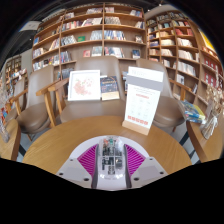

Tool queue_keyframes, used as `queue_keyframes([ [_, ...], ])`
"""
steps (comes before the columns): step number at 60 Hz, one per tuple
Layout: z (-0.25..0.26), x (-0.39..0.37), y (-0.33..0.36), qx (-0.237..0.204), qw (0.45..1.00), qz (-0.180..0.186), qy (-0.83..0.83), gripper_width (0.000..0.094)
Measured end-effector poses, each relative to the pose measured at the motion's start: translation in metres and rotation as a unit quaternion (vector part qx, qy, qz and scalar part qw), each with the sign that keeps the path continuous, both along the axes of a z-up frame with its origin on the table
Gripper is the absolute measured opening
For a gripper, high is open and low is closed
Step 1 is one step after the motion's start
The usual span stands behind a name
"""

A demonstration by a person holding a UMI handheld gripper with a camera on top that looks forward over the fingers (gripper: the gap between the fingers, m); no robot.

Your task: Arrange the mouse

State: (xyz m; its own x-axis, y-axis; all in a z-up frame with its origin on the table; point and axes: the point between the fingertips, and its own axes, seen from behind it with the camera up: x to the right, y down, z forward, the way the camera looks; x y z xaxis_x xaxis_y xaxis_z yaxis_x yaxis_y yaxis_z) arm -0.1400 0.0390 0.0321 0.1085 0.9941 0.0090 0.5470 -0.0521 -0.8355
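Note:
A mouse (pixel 111 158) with a see-through top and white sides sits between my gripper's (pixel 111 162) two fingers. The magenta pads (pixel 88 158) press against both of its sides, so the gripper is shut on it. The mouse is held over the near edge of a round wooden table (pixel 70 138). Its underside and the table directly beneath it are hidden.
A white standing sign (pixel 142 100) with orange print stands on the table ahead and to the right. A white display card (pixel 84 85) and a dark book (pixel 110 87) stand beyond the table. Wooden chairs (pixel 50 98) and bookshelves (pixel 100 30) ring the area.

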Motion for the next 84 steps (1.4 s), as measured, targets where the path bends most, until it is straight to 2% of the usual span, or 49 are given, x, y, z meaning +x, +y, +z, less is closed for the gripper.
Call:
queue_keyframes([
  [4,-0.019,-0.001,0.002,-0.01,1.0,0.003,-0.013,0.0388],
  [9,-0.036,0.002,0.005,0.005,1.0,0.006,-0.028,0.0399],
  [17,-0.042,0.001,0.005,0.016,1.0,0.009,-0.024,0.0492],
  [19,-0.04,0.001,0.006,0.016,1.0,0.005,-0.023,0.0569],
  [22,-0.036,0.004,0.008,0.02,1.0,-0.001,-0.02,0.0851],
  [23,-0.033,0.005,0.008,0.022,1.0,-0.001,-0.019,0.0856],
  [25,-0.027,0.01,0.009,0.026,1.0,-0.004,-0.016,0.0814],
  [30,0.0,0.03,0.009,0.035,0.999,-0.012,0.001,0.0862],
  [35,0.033,0.068,0.002,0.032,0.999,-0.018,0.013,0.085],
  [52,0.129,0.249,-0.027,0.034,0.998,0.0,0.047,0.085],
  [58,0.151,0.313,-0.041,0.018,0.998,0.011,0.058,0.0852],
  [69,0.168,0.402,-0.039,0.015,0.997,0.007,0.075,0.0852],
  [81,0.153,0.468,-0.026,0.025,0.998,-0.014,0.061,0.0851],
  [84,0.149,0.479,-0.027,0.025,0.998,-0.009,0.06,0.0856],
])
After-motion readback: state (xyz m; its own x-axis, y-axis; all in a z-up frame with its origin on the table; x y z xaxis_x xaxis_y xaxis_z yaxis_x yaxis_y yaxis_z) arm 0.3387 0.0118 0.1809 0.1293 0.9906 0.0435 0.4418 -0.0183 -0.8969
